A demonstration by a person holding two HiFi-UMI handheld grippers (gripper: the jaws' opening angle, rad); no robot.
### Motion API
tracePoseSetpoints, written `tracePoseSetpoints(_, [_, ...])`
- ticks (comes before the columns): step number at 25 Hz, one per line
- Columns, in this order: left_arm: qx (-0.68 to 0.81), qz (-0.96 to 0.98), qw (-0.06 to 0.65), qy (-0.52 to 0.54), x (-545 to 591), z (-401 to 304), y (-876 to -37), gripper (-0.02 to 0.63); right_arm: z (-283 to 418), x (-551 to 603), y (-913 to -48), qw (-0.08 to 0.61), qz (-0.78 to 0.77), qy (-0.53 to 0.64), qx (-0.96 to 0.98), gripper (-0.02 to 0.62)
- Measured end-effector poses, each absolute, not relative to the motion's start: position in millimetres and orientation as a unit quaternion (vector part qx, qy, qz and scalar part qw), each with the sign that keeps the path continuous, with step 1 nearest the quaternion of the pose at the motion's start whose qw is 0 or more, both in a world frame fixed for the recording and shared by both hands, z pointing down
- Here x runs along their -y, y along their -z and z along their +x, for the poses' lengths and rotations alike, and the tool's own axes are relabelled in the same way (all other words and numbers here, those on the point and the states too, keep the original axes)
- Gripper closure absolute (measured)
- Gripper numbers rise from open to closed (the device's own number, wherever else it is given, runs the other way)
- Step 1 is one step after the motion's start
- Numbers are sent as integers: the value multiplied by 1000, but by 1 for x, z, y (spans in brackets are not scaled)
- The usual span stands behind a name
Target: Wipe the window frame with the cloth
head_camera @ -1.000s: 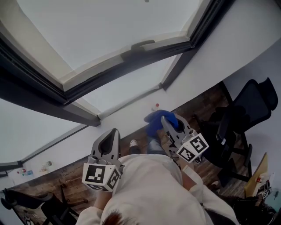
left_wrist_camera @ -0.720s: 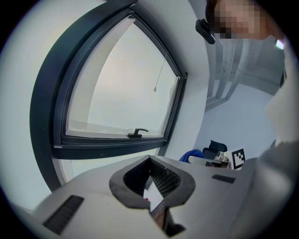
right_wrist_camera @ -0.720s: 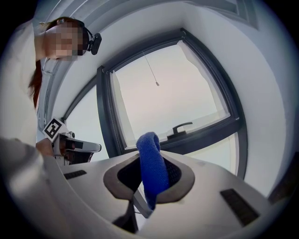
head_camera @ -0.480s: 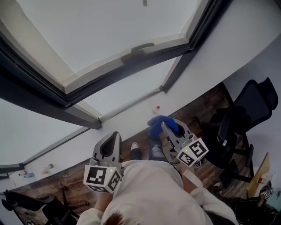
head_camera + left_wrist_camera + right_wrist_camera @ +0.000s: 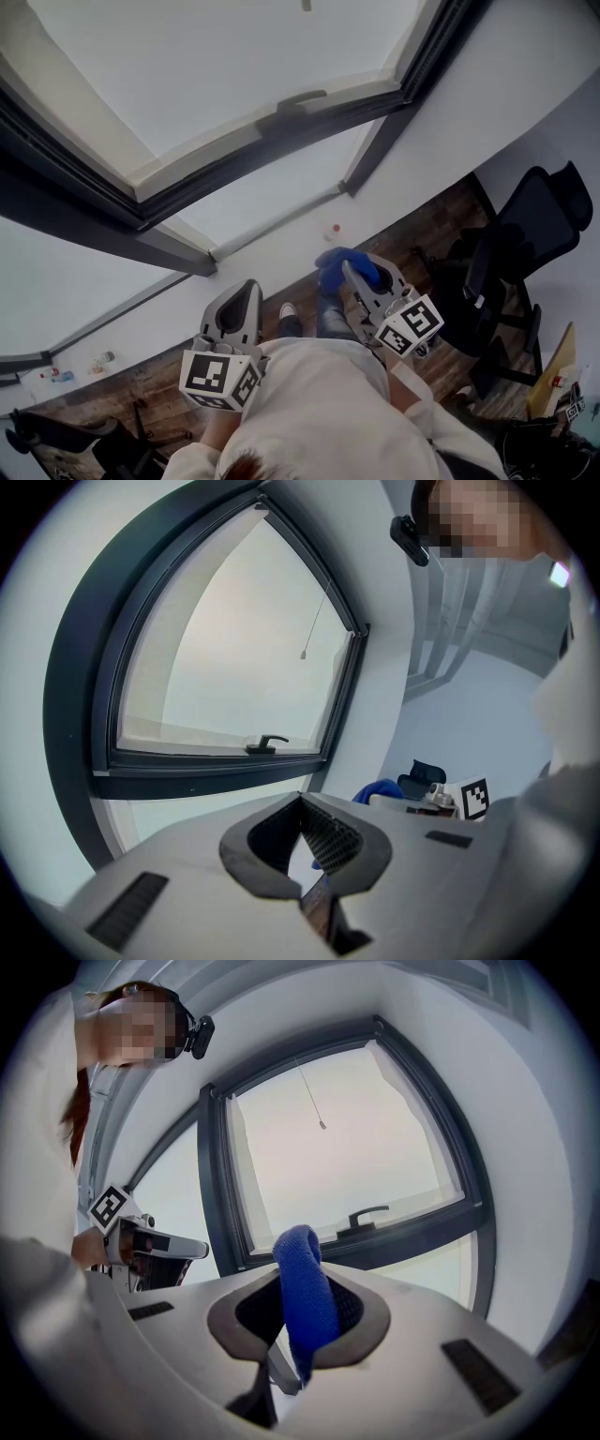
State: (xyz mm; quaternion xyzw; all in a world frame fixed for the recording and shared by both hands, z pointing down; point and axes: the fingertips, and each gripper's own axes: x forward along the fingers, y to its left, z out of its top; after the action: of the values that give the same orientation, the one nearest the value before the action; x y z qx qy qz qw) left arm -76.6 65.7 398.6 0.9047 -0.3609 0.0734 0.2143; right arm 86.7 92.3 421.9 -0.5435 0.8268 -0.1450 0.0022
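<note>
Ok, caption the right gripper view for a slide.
Right gripper shut on a blue cloth, facing the dark window frame and its handle.

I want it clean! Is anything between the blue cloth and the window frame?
Nothing visible. The folded blue cloth is clamped in the right gripper, with only open air before the dark grey window frame.

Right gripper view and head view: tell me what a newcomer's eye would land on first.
The bright blue cloth pinched in the right gripper stands out first, low in the middle of the right gripper view. Behind it, the dark window frame rings pale glass, with a black handle on its lower rail.
</note>
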Motion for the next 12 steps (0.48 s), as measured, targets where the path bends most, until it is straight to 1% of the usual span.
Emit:
tracePoseSetpoints(5, [358,906,213,-72,-68,-75,-396,601,87,-91,-419,3,-545,140,-826,545])
tracePoseSetpoints(12, [360,905,217,-69,-70,-75,-396,600,83,-91,-423,-19,-542,133,-829,545])
